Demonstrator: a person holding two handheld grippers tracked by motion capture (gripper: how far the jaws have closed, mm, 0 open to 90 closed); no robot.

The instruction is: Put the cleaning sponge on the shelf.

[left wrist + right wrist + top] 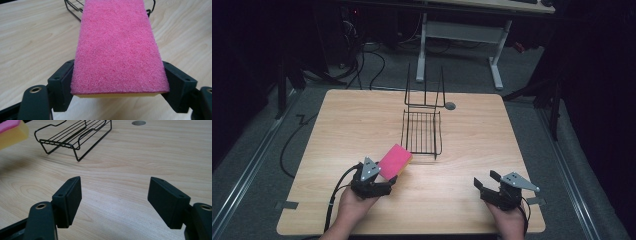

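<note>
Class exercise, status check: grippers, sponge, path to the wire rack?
Left gripper shut on sponge, lifted. Right gripper open, nothing between jaws. Wire rack ahead, path clear.

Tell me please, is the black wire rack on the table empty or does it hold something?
Empty: the wire rack holds nothing, and the sponge is outside it.

A pale wooden worktop (362, 125) with rounded corners and visible grain carries a black wire rack (422, 131), standing toward the far middle with its tall back frame upright. Just beside the rack's far right corner, a small round grey cap (450, 106) sits flush in the wood.
</note>
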